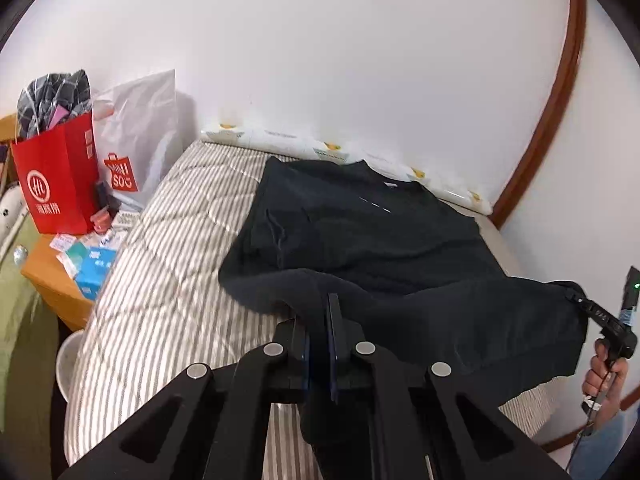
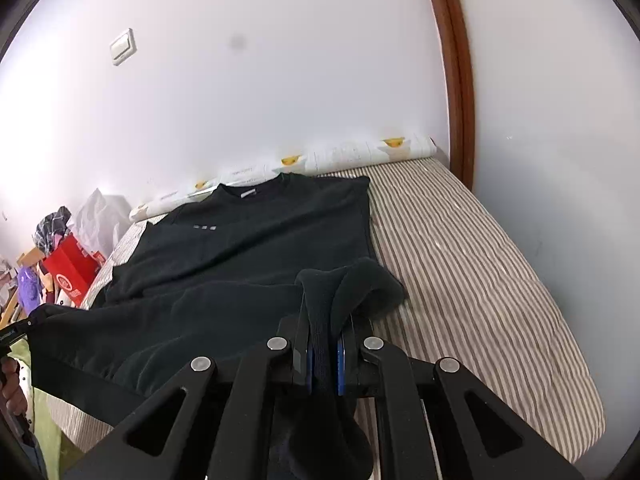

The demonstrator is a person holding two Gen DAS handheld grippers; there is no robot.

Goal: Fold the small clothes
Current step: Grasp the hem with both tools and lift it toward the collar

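Both hand-held grippers, left (image 1: 326, 312) and right (image 2: 326, 320), grasp the black shirt's (image 2: 248, 240) hem corners above the bed (image 2: 460, 248); next, carry the hem evenly toward the collar.

black shirt (image 1: 360, 232), striped bedcover (image 1: 168, 264), red bag (image 1: 56, 184)

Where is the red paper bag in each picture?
Left wrist view: the red paper bag stands large at the left edge, on the wooden bedside table, beside the white Miniso bag.
Right wrist view: the red paper bag is small, low at the left edge.
Shared landmark: the black T-shirt on the striped bed.
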